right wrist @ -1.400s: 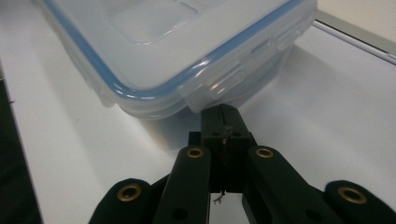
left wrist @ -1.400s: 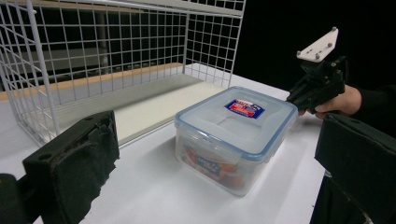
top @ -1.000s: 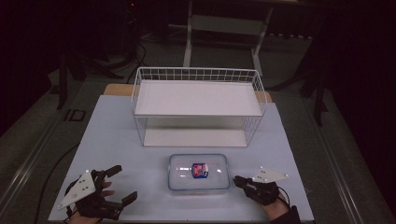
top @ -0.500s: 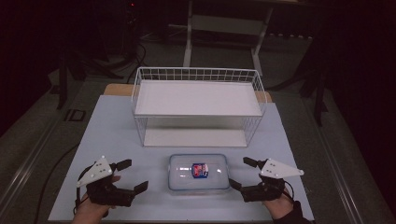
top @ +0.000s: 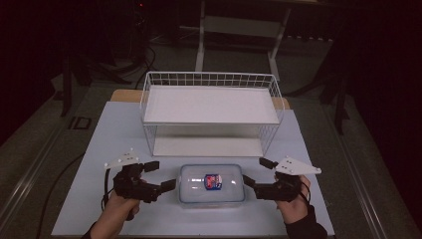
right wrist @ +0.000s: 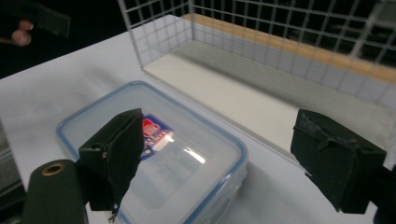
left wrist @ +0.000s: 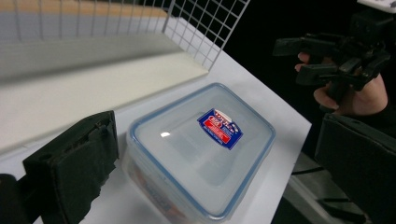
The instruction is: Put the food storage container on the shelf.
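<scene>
High view: a clear lidded box sits near the tabletop's front edge, midway along it. The left claw and right claw flank it, both released, jaws spread wide. The box looks rigid, light and smooth, likely slippery; gripping its short ends under the lid rim seems safest. A white wire rack stands just behind, limiting room at the back.

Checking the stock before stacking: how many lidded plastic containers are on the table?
1: the clear container with a blue-rimmed lid sits on the table in front of the white wire rack, between the two grippers. Both rack shelves look bare.
</scene>
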{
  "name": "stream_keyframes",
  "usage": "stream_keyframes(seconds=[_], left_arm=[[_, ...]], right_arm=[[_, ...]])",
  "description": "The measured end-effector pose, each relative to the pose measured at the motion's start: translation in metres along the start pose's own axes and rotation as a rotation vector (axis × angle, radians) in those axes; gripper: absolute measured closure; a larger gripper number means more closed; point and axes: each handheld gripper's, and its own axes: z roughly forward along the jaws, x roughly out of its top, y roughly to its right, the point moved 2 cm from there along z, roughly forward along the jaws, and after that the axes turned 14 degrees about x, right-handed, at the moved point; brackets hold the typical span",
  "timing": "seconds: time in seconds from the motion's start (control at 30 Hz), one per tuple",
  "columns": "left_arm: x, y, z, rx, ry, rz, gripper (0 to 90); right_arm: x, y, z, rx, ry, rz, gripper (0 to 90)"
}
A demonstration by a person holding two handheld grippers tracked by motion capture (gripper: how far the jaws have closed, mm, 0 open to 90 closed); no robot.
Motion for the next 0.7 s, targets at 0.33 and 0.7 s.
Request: stream_keyframes(seconds=[0.33, 0.7], left_arm=[[-0.023, -0.031, 0.046, -0.010, -0.227, -0.173, 0.0], [-0.037, -0.051, 0.076, -0.078, -0.360, -0.353, 1.5]], right_arm=[[-0.016, 0.013, 0.015, 0.124, -0.021, 0.177, 12.7], [-0.026, 0.020, 0.028, 0.129, -0.085, 0.326, 12.9]])
